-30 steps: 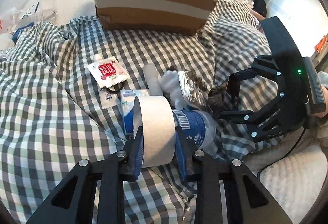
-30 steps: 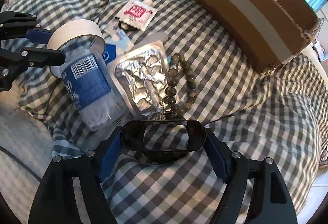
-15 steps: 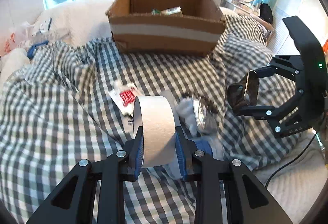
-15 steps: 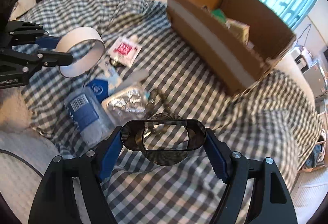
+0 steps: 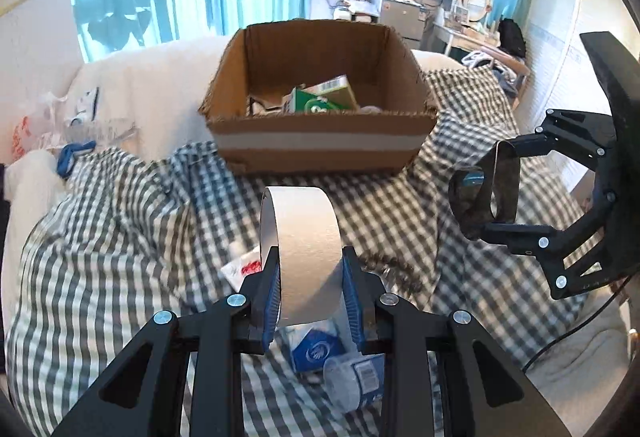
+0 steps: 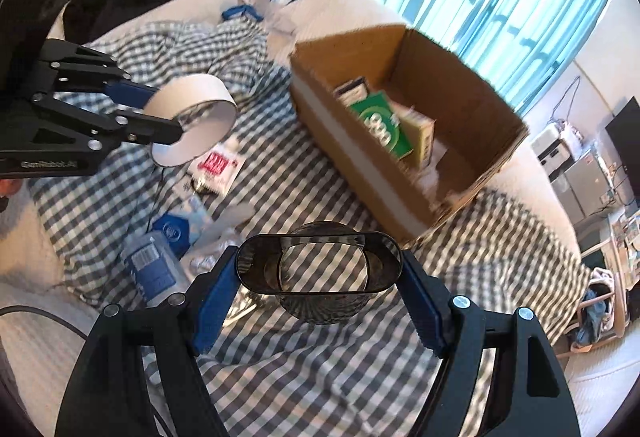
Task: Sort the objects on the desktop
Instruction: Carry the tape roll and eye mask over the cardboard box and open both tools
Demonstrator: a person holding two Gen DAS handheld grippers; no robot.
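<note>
My left gripper [image 5: 310,291] is shut on a white tape roll [image 5: 304,249], held in the air above the checked cloth; the roll also shows in the right wrist view [image 6: 192,121]. My right gripper [image 6: 318,277] is shut on a dark smoky clear oval cup [image 6: 320,269], also lifted; the cup shows at the right of the left wrist view [image 5: 486,193]. An open cardboard box [image 5: 320,145] stands ahead of both, with a green carton [image 6: 380,125] inside. The box also shows in the right wrist view [image 6: 360,157].
On the checked cloth [image 5: 120,237] below lie a red-and-white sachet [image 6: 218,167], a blue-and-white packet [image 6: 176,229], a blue-labelled plastic bottle [image 6: 154,269] and crumpled foil. White bedding, bags and dark clothing lie at the left; curtains and furniture stand behind.
Both grippers have risen from the cloth with the tape roll and the cup and moved toward the box. The box's inside now shows.
</note>
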